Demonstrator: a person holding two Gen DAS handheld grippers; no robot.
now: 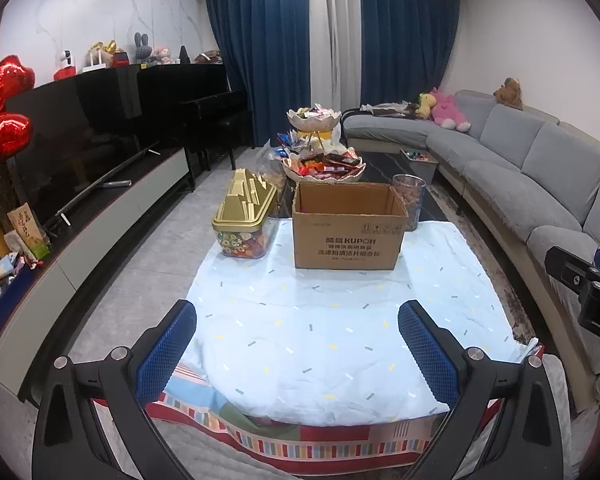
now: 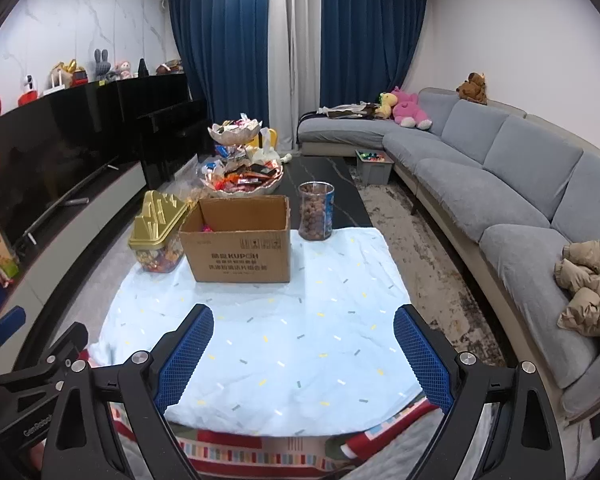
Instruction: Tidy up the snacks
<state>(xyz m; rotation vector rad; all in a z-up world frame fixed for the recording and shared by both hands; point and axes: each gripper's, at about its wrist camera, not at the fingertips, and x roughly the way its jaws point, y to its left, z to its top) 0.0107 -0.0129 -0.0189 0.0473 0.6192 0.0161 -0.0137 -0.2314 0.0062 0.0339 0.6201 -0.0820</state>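
Note:
An open cardboard box [image 1: 348,228] [image 2: 238,240] stands at the far end of the light blue cloth [image 1: 320,320] [image 2: 268,340]. A clear candy container with a gold lid [image 1: 246,220] [image 2: 158,240] is left of it. A clear jar of brown snacks [image 1: 410,200] [image 2: 316,210] is right of it. Behind is a two-tier bowl stand piled with wrapped snacks [image 1: 322,164] [image 2: 242,176]. My left gripper [image 1: 298,352] and right gripper [image 2: 304,356] are open and empty, above the cloth's near edge, well short of the box.
A grey curved sofa [image 1: 540,168] [image 2: 500,184] with plush toys runs along the right. A TV and black cabinet [image 1: 100,140] [image 2: 60,152] line the left. A striped cloth [image 1: 300,444] hangs at the table's near edge. A beige jacket [image 2: 588,292] lies on the sofa.

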